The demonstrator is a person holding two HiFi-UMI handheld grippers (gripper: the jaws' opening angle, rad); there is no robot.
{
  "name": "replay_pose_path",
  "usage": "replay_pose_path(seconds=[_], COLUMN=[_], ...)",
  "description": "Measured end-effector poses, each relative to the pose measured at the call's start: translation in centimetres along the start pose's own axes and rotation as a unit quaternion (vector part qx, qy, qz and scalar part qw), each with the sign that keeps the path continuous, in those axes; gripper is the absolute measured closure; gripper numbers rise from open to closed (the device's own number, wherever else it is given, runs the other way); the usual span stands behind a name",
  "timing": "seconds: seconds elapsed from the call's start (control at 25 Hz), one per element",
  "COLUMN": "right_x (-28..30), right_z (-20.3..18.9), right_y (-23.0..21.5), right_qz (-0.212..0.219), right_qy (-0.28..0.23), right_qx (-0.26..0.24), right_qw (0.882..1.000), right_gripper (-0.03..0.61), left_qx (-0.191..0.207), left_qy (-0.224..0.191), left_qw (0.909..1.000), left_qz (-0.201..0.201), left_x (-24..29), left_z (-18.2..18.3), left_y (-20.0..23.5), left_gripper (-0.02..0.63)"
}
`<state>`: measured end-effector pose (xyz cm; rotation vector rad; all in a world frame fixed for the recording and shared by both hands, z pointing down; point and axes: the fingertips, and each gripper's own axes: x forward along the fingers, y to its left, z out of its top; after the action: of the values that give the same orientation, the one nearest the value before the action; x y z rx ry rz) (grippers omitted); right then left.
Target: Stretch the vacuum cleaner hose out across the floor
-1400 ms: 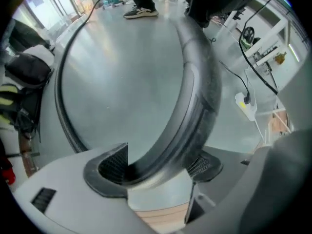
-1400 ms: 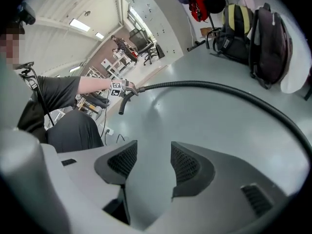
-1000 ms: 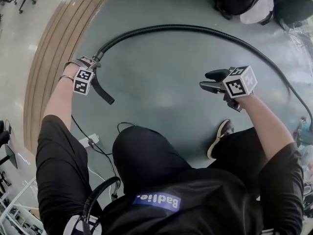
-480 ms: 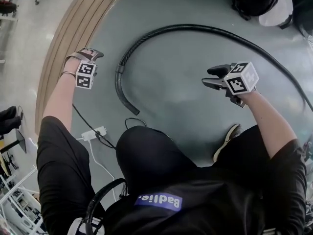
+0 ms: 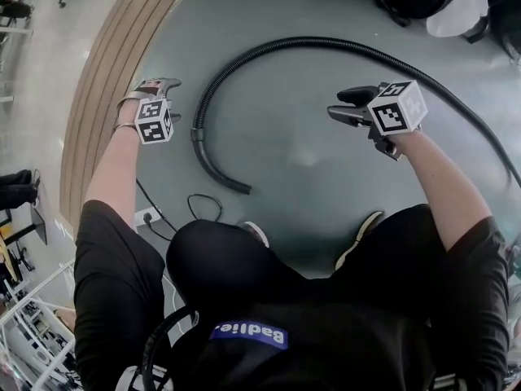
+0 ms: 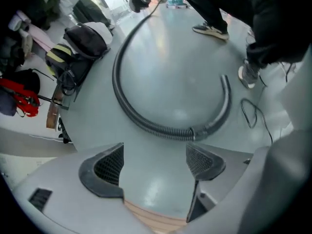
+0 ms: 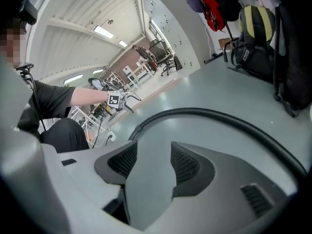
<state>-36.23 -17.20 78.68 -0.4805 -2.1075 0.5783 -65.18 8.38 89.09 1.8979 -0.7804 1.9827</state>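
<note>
Hose [image 5: 326, 41], black, ribbed, in a wide hooked arc; left gripper [image 5: 167, 83] and right gripper [image 5: 342, 104] fingers apart, empty.

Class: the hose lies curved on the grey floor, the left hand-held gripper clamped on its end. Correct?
No: the left hand-held gripper is open and empty. The hose does lie curved on the grey floor, beyond its jaws, per the left gripper view.

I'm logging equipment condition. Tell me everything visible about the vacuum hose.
The vacuum hose is black and ribbed, lying on the grey floor in a wide arc. A cuff joins it to a smooth curved end tube. Its far end leaves view. The left gripper and right gripper hang open, off it.
</note>
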Motion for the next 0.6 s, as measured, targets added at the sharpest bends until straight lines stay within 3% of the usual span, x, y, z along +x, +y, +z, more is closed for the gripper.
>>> replay_pose_path(seconds=[0.2,0.36,0.48,0.6], right_x=[-1.4,-0.4,-1.3,-2.8], right_z=[0.6,-0.7,0.7,3.8], right_y=[-5.4,-7.3,-8.8,-7.2], right_qz=[0.003,-0.013,-0.029,-0.04], right_qy=[-0.019,-0.029,-0.054,-0.088], right_qx=[0.001,0.004,0.009,0.006], right_qw=[1.0,0.999,0.998,0.995], right_gripper=[0.362,0.362,0.362,0.362], left_qx=[-0.074,-0.111,-0.149,-0.193], left_qy=[-0.099,-0.175,-0.251,-0.338], left_qw=[0.9919,0.9771,0.9535,0.916], left_qz=[0.03,0.049,0.076,0.098], left_x=[-0.5,-1.9,-6.4,-13.7], left_z=[12.9,19.1,21.8,22.8], left_y=[3.7,5.1,9.0,12.1], left_gripper=[0.224,0.224,0.224,0.224])
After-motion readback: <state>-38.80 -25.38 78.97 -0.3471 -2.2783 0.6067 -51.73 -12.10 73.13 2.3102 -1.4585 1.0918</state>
